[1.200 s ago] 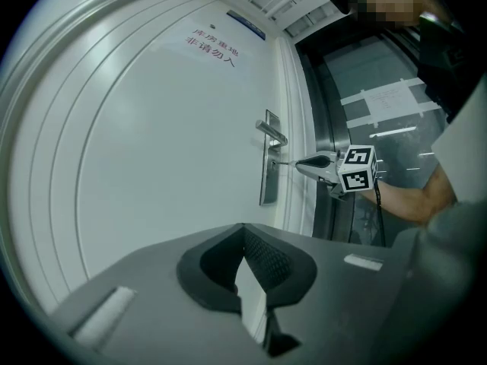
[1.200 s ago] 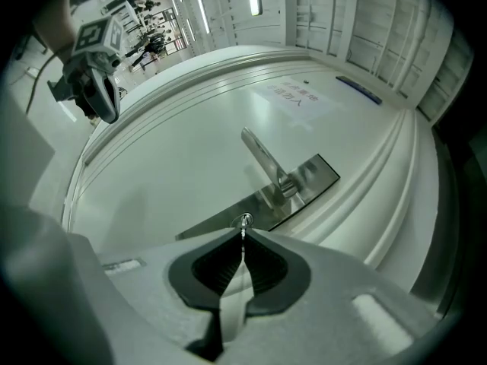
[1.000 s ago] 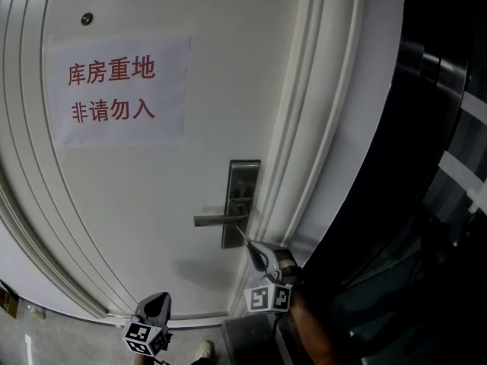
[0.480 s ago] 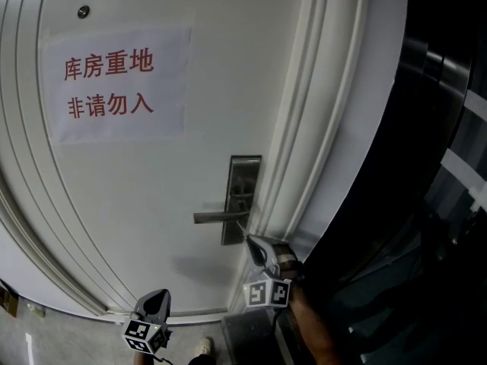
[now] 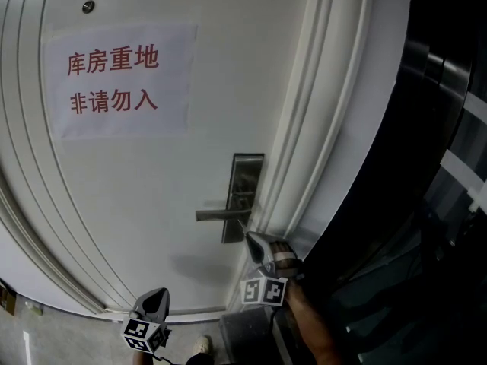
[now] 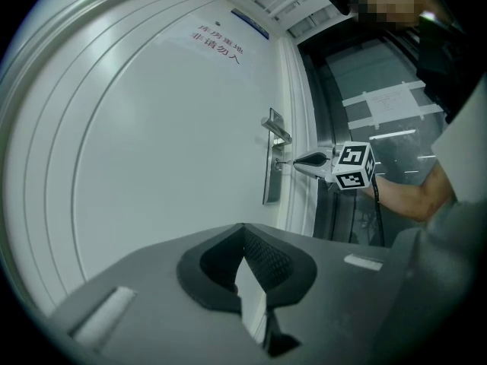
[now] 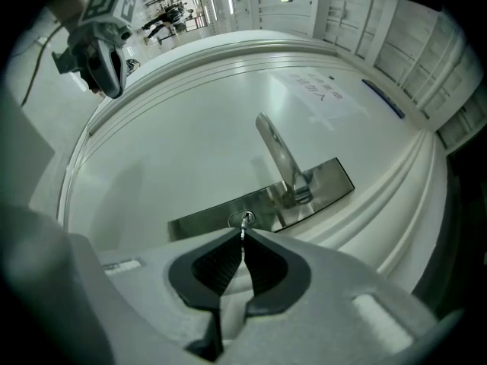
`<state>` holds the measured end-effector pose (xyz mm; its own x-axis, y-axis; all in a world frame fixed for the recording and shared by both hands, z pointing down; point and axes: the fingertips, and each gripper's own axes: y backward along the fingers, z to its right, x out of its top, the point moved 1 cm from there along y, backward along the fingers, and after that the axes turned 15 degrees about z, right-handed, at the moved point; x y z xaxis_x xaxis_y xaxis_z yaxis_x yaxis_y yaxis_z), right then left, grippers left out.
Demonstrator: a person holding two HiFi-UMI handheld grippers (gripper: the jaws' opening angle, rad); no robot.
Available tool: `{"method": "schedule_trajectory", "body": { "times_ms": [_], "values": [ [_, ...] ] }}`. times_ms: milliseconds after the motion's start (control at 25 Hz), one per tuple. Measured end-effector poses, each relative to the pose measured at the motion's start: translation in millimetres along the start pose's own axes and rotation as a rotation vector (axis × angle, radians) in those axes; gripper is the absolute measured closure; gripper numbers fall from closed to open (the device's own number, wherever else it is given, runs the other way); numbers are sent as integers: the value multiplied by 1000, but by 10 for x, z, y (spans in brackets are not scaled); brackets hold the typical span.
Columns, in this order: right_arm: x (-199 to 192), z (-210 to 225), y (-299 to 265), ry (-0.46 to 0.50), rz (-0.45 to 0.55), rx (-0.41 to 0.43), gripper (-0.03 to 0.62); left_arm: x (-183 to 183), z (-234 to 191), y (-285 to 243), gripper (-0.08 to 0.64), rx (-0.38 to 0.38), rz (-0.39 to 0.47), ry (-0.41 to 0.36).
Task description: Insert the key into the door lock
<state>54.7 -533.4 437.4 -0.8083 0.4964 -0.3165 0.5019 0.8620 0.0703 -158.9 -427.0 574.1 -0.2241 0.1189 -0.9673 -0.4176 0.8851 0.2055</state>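
A white door carries a steel lock plate (image 5: 245, 175) with a lever handle (image 5: 219, 215). In the right gripper view the round keyhole (image 7: 243, 218) sits on the plate (image 7: 319, 185) below the handle (image 7: 278, 152). My right gripper (image 7: 243, 232) is shut on a small silver key (image 7: 243, 225). The key's tip is at the keyhole; how deep it sits I cannot tell. In the head view the right gripper (image 5: 253, 242) points at the plate's lower end. My left gripper (image 5: 156, 299) hangs low to the left, away from the lock, shut with nothing in it (image 6: 243, 228).
A paper sign (image 5: 114, 82) with red characters is stuck on the door's upper left. The moulded door frame (image 5: 304, 150) runs just right of the lock, and dark glass panels (image 5: 441, 166) lie beyond it. The person's forearm (image 6: 411, 196) reaches in behind the right gripper.
The right gripper has rolled slightly while staying at the lock plate. The left gripper has kept its place.
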Motion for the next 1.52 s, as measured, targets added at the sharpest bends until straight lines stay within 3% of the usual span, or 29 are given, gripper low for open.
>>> {"method": "schedule_trajectory", "body": {
  "times_ms": [400,840,1520],
  "values": [
    [8,-40,-19,160,-102,7,581,-1,-26,21,557,2,6,2],
    [61,-60,-61,271,-193,21,581,9,-69,77,557,9,11,6],
    [77,-36,-195,279,-176,13,581,-32,-105,107,557,21,15,23]
  ]
}}
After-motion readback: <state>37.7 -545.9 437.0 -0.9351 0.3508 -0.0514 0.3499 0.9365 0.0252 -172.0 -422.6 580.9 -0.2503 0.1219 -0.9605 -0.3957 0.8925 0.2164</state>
